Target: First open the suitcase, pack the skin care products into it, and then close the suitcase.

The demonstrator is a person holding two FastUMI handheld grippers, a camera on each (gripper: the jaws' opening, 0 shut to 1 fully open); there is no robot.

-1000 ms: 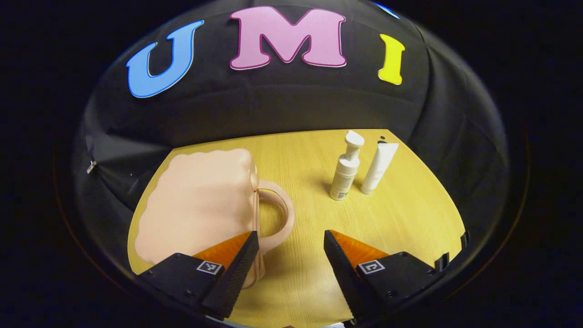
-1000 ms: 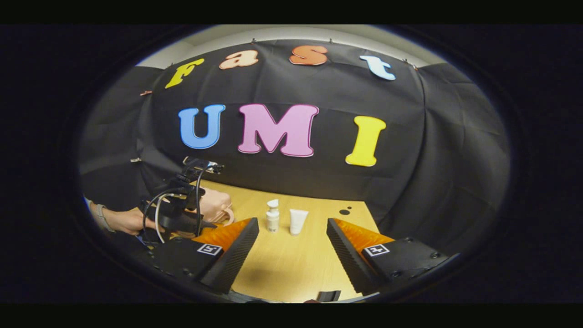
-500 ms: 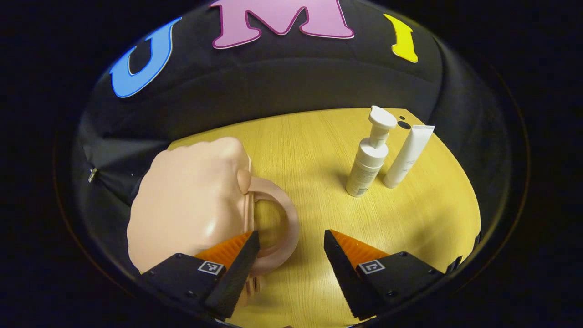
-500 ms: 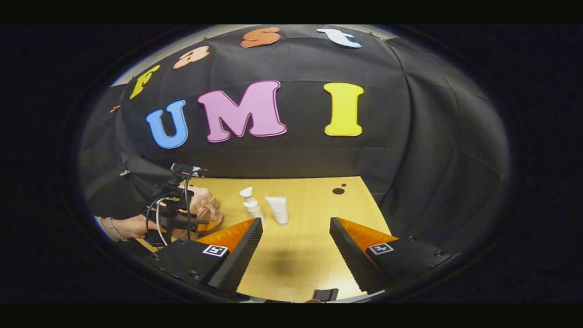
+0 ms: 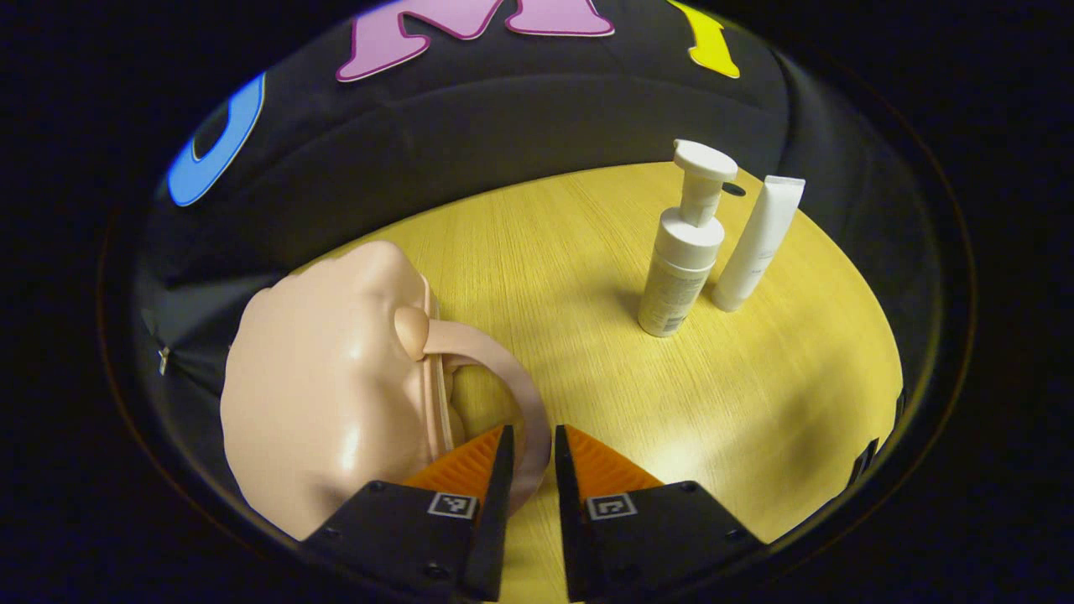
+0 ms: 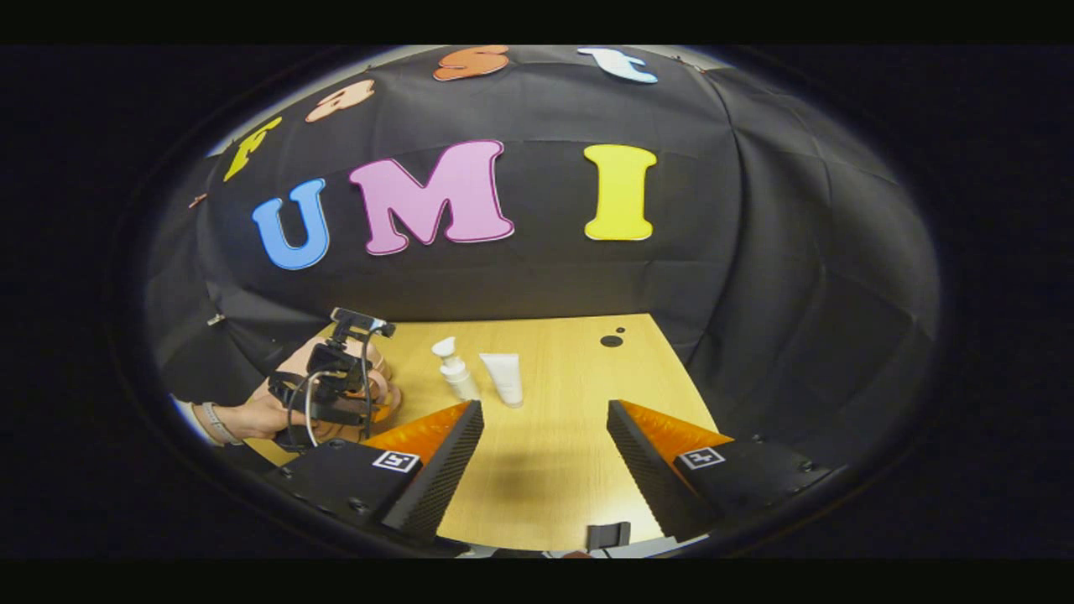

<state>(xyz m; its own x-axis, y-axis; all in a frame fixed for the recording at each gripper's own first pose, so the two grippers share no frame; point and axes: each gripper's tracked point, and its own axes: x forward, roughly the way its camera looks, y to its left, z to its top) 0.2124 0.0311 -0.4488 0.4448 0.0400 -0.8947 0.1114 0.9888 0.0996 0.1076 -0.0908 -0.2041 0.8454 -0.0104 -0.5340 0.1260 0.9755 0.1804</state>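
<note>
The wooden surface (image 5: pixel 587 335) lies bare across its middle and right. The closed pink suitcase (image 5: pixel 327 386) sits at its left edge, partly cut off; its contents are hidden. The left gripper (image 5: pixel 529 445) has its jaws pinched narrow on the suitcase handle (image 5: pixel 503 369). The pump bottle (image 5: pixel 684 252) and tube (image 5: pixel 759 243) stand upright, side by side, at the far right. The right gripper (image 6: pixel 541 419) hangs with jaws wide.
</note>
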